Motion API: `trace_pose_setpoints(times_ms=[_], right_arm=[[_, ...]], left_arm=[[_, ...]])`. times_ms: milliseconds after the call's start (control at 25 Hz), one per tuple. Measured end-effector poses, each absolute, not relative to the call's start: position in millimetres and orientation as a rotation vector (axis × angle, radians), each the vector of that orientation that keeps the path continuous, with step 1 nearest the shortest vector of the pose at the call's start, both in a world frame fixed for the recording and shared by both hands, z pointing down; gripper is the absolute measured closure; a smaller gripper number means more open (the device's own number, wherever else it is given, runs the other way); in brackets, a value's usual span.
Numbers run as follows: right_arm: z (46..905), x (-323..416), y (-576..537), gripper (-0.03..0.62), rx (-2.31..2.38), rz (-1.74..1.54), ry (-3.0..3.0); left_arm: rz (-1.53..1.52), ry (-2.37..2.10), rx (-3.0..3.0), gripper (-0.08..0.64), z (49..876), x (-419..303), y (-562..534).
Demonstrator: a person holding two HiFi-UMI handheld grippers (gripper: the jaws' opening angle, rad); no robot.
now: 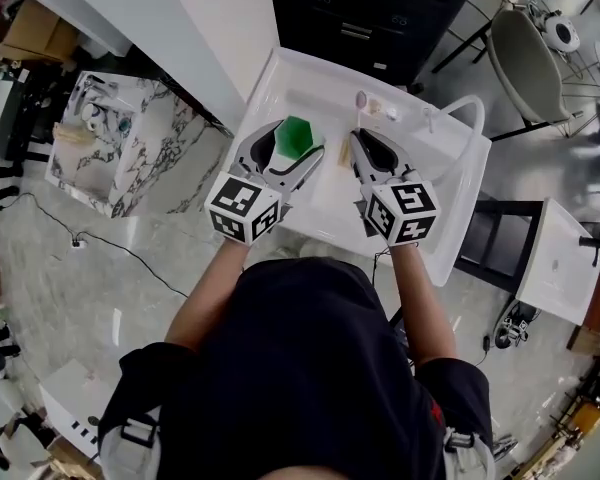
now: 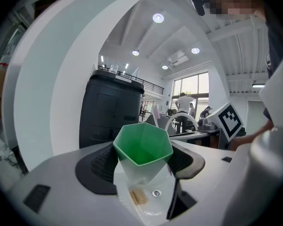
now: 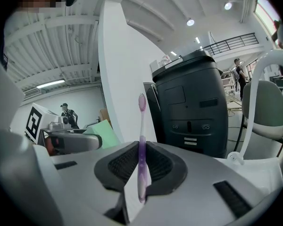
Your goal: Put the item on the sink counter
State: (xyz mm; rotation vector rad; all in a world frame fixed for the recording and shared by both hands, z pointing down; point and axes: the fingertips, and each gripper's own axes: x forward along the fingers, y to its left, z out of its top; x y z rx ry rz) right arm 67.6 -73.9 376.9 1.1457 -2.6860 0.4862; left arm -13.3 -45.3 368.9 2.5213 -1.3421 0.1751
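Both grippers hang side by side over a white sink (image 1: 450,230). My left gripper (image 1: 298,148) is shut on a green six-sided cup (image 1: 296,134). In the left gripper view the cup (image 2: 142,147) stands upright between the dark pads (image 2: 100,166), its mouth open towards the camera. My right gripper (image 1: 372,148) is shut on a purple toothbrush (image 3: 141,161). The toothbrush is pinched at its lower handle and stands upright, bristle head at the top. The right gripper view also shows the left gripper (image 3: 75,141) and the cup (image 3: 103,129) to the left.
A white curved faucet (image 1: 470,108) rises at the sink's right. The basin holds a drain (image 2: 156,193) and a small tan item (image 2: 137,197). Beyond the sink stands a black cabinet (image 1: 375,8), with a white chair (image 1: 525,63) to the right and a marble block (image 1: 130,143) to the left.
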Motion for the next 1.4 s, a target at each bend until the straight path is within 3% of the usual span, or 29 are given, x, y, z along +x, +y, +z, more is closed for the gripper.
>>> trace_pose_setpoints(times_ms=[1400], right_arm=[[429, 46, -136, 0.529, 1.235, 0.632, -2.504]], left_arm=[[0.270, -1.191, 2.466, 0.238, 419, -45, -127]])
